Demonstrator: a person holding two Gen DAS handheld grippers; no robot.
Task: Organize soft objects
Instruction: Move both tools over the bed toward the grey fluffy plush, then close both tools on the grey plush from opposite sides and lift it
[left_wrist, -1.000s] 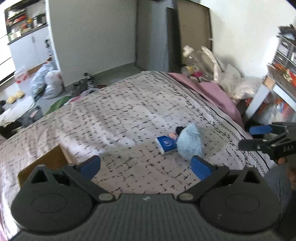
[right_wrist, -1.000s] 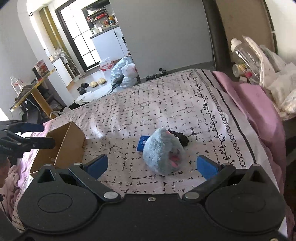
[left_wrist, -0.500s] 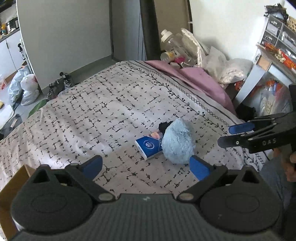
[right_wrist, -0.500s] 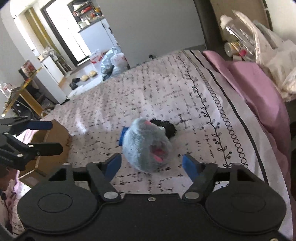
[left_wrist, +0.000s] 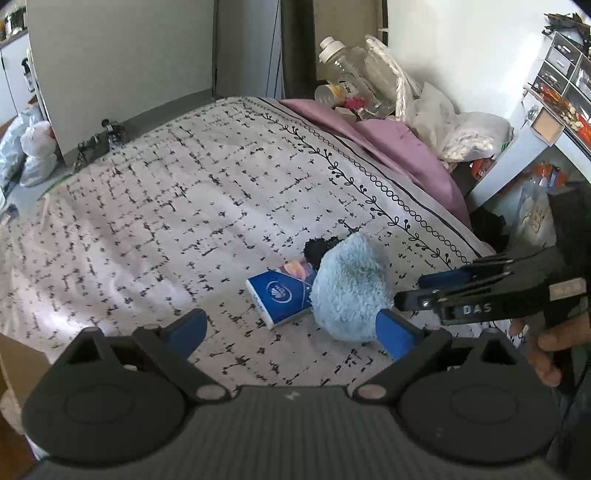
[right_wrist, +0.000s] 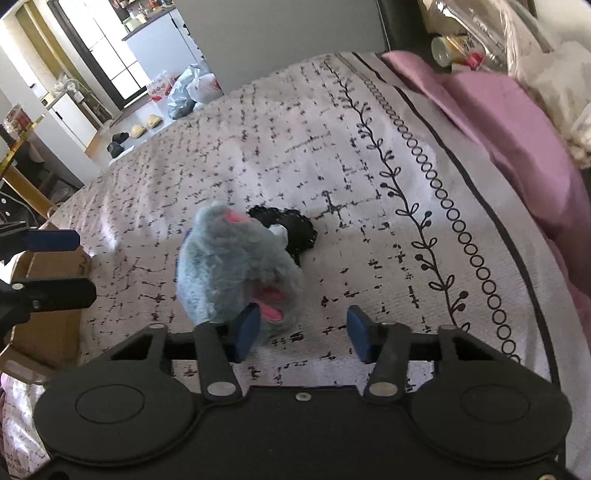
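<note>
Patterned white bedspread (left_wrist: 155, 206) covers the bed, pink sheet (right_wrist: 517, 122) along its far edge. Cardboard box (right_wrist: 44, 325) at the bed's left side. Fluffy blue-grey plush toy (right_wrist: 232, 273) lies mid-bed, touching a blue tissue pack (left_wrist: 282, 295) and a black soft item (right_wrist: 295, 232). Left hand-held gripper (left_wrist: 291, 326) released, jaws wide, nothing between them. Right hand-held gripper (right_wrist: 303, 332) jaws have just been closing, not clamped; left pad sits at the plush's edge, gap otherwise bare.

The bed (left_wrist: 155, 192) carries a blue plush toy (left_wrist: 349, 284), a tissue pack (left_wrist: 282, 295) at its nine o'clock, a black item (left_wrist: 317, 247) at eleven.
</note>
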